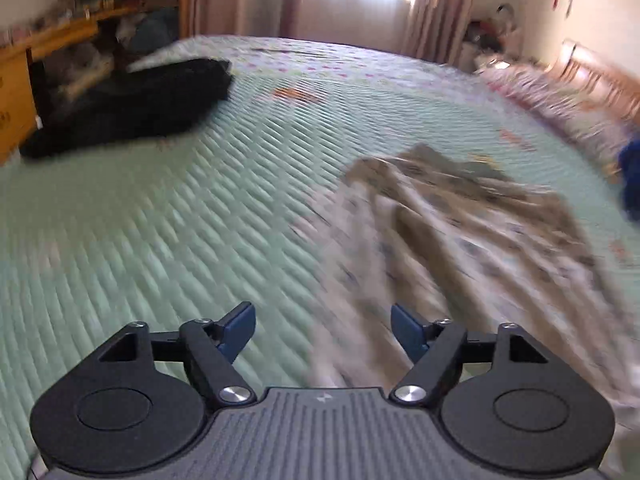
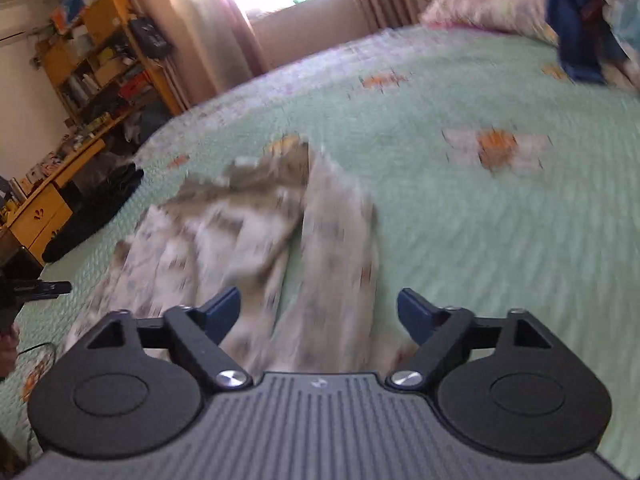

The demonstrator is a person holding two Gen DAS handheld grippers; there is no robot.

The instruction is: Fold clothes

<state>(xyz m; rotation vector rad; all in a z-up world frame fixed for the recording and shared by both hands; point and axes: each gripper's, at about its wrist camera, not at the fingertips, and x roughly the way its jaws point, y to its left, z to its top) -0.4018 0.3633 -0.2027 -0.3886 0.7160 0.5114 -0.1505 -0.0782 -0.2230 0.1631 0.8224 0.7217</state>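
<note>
Two grippers hang over the bed (image 1: 160, 220), both wide open and holding nothing: the left gripper (image 1: 323, 330) and the right gripper (image 2: 319, 310). The patterned pants (image 2: 248, 232) lie rumpled on the near part, legs apart. Folding looks barely started; next, grab the leg ends. Lots of bare bed lies right and far; a black pile (image 1: 132, 108) sits far left.

We hold our left gripper (image 1: 323, 330) tilted downward with its jaws spread wide, both blue pads (image 1: 239, 330) clear and nothing pinched between them. Our right gripper (image 2: 319, 312) is angled down the same way, jaws just as wide apart and its blue pads (image 2: 414, 314) bare. At the left edge of the right wrist view a black part of our left gripper shows.
</note>
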